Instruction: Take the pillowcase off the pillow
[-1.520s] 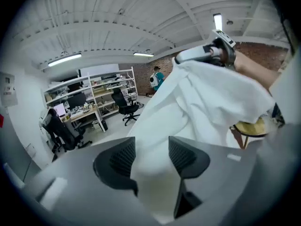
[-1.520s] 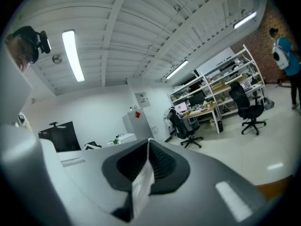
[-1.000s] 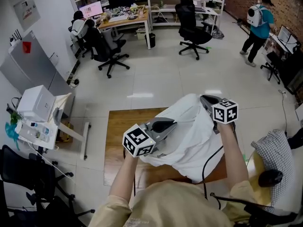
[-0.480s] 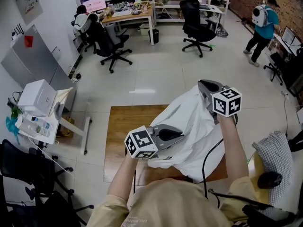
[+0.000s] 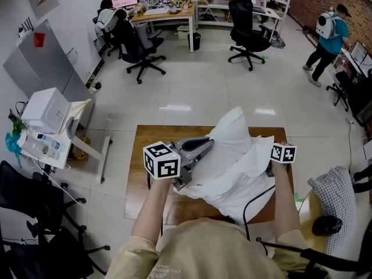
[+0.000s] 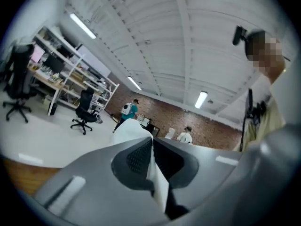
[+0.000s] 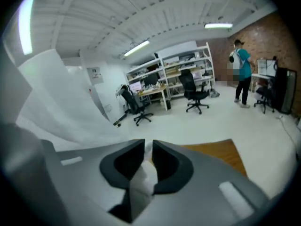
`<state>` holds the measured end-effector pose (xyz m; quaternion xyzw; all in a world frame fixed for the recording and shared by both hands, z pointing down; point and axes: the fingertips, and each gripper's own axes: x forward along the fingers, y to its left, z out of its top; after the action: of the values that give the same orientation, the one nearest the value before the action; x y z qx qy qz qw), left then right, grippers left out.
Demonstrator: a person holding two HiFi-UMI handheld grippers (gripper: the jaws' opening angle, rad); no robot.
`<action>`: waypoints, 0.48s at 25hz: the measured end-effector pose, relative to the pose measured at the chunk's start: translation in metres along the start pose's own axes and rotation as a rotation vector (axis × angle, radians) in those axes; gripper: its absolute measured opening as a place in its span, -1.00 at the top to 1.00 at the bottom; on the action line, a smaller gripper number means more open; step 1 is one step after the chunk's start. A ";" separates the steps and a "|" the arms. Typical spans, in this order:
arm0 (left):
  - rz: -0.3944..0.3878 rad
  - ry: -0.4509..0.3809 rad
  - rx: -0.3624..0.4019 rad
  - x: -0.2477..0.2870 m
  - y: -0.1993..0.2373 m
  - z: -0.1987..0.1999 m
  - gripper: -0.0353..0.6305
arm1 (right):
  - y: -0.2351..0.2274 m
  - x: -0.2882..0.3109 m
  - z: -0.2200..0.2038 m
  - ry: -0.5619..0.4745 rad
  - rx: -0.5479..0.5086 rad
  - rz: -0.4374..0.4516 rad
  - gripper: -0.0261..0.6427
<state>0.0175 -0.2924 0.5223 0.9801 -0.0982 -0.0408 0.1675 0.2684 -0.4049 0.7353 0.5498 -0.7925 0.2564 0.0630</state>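
Observation:
A white pillow in its white pillowcase [image 5: 232,158] is bunched up over the wooden table [image 5: 145,173], one corner standing up. My left gripper [image 5: 206,145] reaches in level from the left and is shut on a fold of the pillowcase [image 6: 160,188], which shows as a thin white strip pinched between its pads. My right gripper [image 7: 148,144] is low at the pillow's right side, its jaws hidden by cloth in the head view. Its jaws have just been opening slightly. A wad of pillowcase [image 7: 141,178] still fills the narrow gap between them.
A checked cushion [image 5: 334,202] lies at the right. A black cable [image 5: 256,196] runs under the pillow toward me. A white box [image 5: 43,118] stands on a side table at left. Office chairs [image 5: 139,51] and a person with a backpack [image 5: 328,36] are farther off.
My right gripper has dropped from above the pillow to table height at its right, pulling cloth down with it. A pillow corner now stands up. My left gripper rolled and shifted slightly left.

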 end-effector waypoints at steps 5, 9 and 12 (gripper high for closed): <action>0.085 -0.037 -0.194 -0.007 0.047 0.038 0.88 | 0.061 -0.069 0.095 -0.212 -0.193 0.015 -0.02; 0.154 -0.052 -0.319 -0.016 0.083 0.050 0.88 | 0.167 -0.104 0.108 -0.276 -0.293 0.239 0.05; 0.171 -0.096 -0.355 -0.016 0.097 0.057 0.88 | 0.251 -0.104 0.054 -0.235 -0.336 0.473 0.06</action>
<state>-0.0216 -0.3967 0.5017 0.9202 -0.1800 -0.0896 0.3358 0.0915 -0.2767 0.5640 0.3577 -0.9316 0.0640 -0.0003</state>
